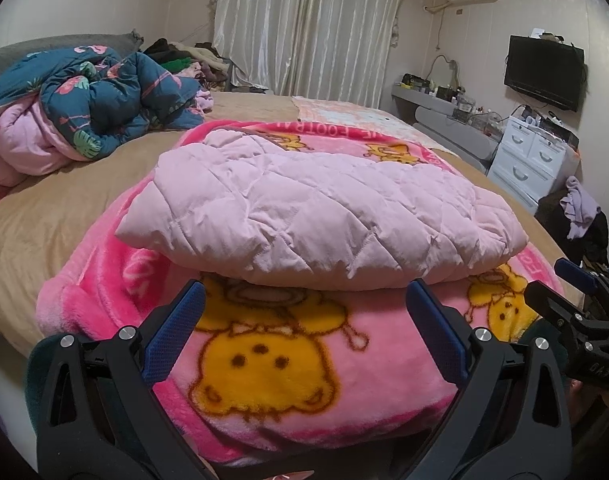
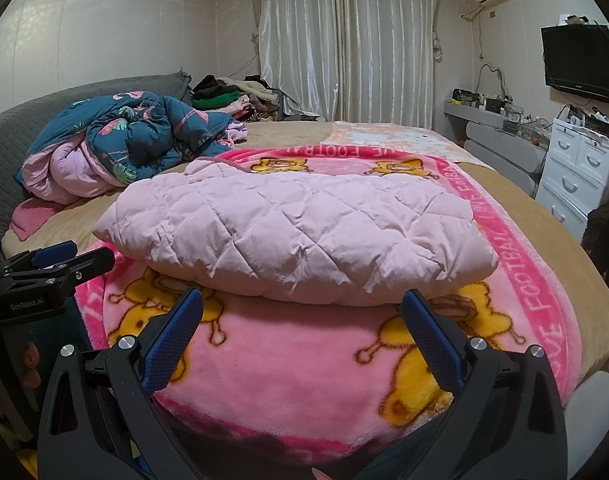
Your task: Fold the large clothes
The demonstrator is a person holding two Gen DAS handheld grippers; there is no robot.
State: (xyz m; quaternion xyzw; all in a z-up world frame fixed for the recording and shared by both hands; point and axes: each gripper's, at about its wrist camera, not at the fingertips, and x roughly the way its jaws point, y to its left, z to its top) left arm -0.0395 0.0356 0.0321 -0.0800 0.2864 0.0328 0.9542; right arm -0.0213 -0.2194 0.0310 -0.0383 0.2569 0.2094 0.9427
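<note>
Your left gripper (image 1: pixel 304 292) and right gripper (image 2: pixel 302 300) both hover with fingers spread wide, holding nothing. The left gripper's body reads "GenRobot.AI" in the right wrist view. Just beyond the fingertips, the folded pink quilted jacket (image 2: pixel 296 224) lies on the pink blanket (image 2: pixel 288 364), whose border reads "FOOTBALL", partly hidden. Farther off, a bundled quilt (image 1: pixel 104 96) lies on the bed (image 1: pixel 56 208).

One jacket (image 1: pixel 304 208), two tongs (image 1: pixel 304 300)

Pale pink quilted jacket (image 1: pixel 316 216), folded into puffy rectangular bundle, lying flat on pink cartoon blanket (image 1: pixel 288 364) atop bed.
</note>
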